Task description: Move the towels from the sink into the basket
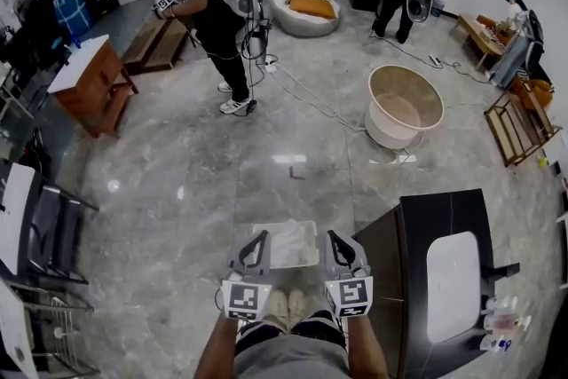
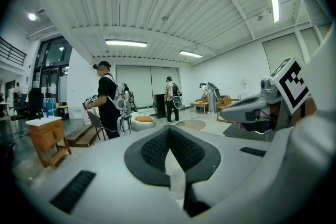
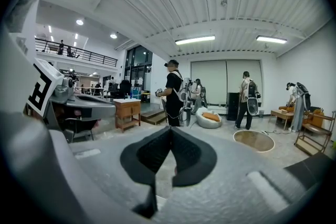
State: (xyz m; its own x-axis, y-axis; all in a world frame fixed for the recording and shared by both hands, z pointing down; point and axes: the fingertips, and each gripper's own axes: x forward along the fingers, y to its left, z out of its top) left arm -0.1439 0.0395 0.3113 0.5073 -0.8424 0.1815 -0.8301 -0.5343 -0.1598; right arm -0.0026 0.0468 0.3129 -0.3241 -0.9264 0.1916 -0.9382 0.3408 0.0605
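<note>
Head view looks steeply down on a glossy grey, stone-patterned floor [image 1: 177,182]. At the far left, dark folding chairs [image 1: 44,231] are cut off by the frame edge.

Next comes the left claw [image 1: 260,240], a pale grey plastic shell with a black-and-white marker cube [image 1: 246,299] at its base. The forearm [image 1: 217,351] under it runs out of the bottom edge. Left gripper view shows its black ribbed pads [image 2: 155,150] pressed together at the tips with nothing pinched. A pale sliver shows through the slot below them, too narrow to identify.

Between the two claws a shallow white rectangular basket [image 1: 311,227] sits on the floor, its near corners covered by the claws. Pale rumpled cloth lies inside, apparently the towels [image 1: 286,244]. White on white makes their folds and number hard to read.

To its right, the right claw [image 1: 335,240] matches the left in shape and material. Right gripper view shows it closed on nothing, its textured black pads meeting at the tips.

Just right of that stands a dark, smooth-topped desk [image 1: 417,226], its lower part cut off by the frame. A white sink [image 1: 453,284], a rounded rectangle, is set into it. The basin reads as plain white, and whether any cloth lies in it cannot be told. At the desk's right end, small bottles [image 1: 501,324] are blurred and partly cut off.
</note>
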